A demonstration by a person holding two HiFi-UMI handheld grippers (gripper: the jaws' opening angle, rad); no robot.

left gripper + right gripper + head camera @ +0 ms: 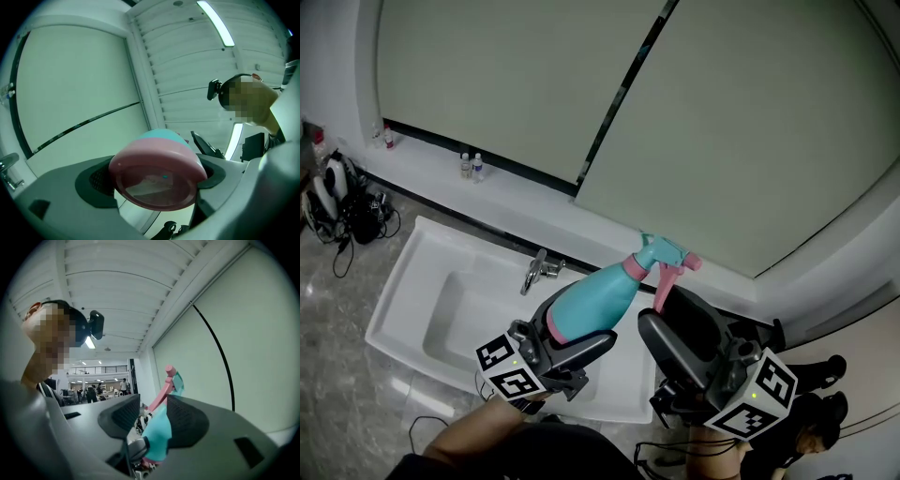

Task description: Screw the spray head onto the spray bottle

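Bottle clamped, spray head loosely flanked

The bottle (591, 305), tilted toward 1 o'clock, is pinched at its pink base by the left gripper (565, 339). The spray head (661, 255) is flanked by the spread fingers of the right gripper (658, 305); its thread is hidden.

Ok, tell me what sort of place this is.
Probably a wash corner in an office or lab building: a white sink with a faucet sits below a ledge with small bottles and drawn blinds, and the right gripper view shows an open hall with people.

sink (398, 300) front hidden behind spray bottle (591, 300), ledge bottles (471, 166) too small
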